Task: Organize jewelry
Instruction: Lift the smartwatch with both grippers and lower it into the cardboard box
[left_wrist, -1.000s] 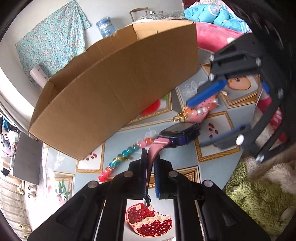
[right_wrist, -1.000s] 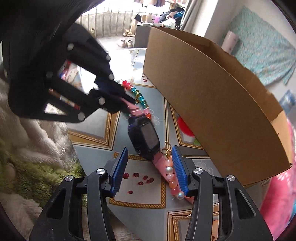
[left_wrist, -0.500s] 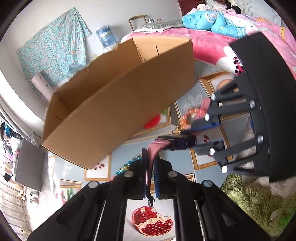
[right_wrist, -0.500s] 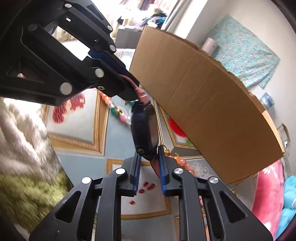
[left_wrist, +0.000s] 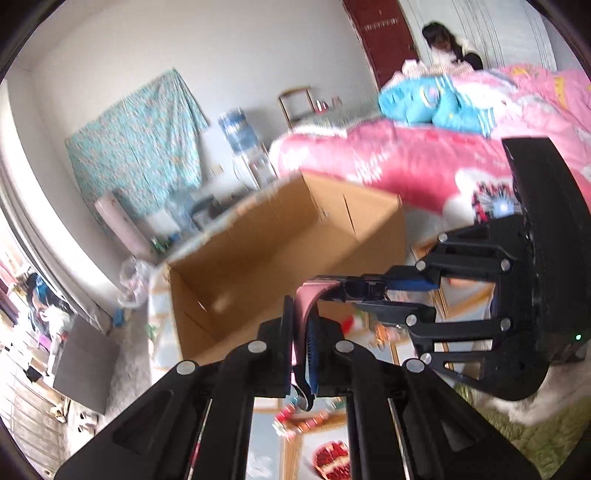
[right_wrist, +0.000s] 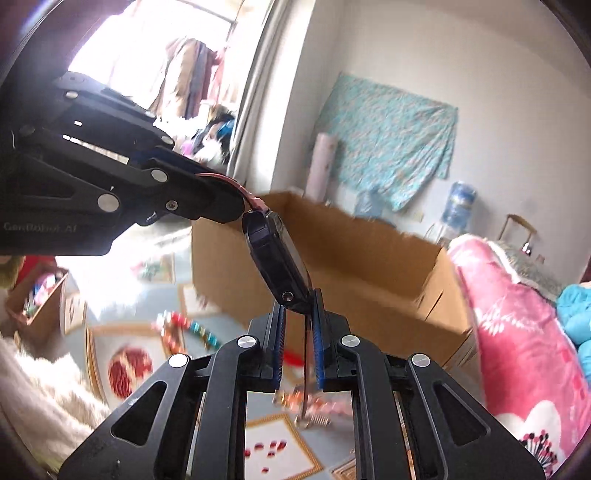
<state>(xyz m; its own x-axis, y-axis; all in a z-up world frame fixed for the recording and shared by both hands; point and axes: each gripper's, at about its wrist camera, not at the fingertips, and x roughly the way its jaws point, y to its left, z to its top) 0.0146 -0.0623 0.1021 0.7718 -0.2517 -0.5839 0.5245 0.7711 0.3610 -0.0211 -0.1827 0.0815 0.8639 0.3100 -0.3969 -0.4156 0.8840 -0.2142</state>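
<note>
Left gripper (left_wrist: 301, 343) is clamped on the pink strap (left_wrist: 308, 295); right gripper (right_wrist: 299, 332) has just been closing on the far strap end. We hold the watch (right_wrist: 277, 258) off the mat, strung between both tools, long axis tip to tip. The cardboard box (left_wrist: 258, 254) lies just ahead and below – open top facing us, left gripper nearer.
</note>
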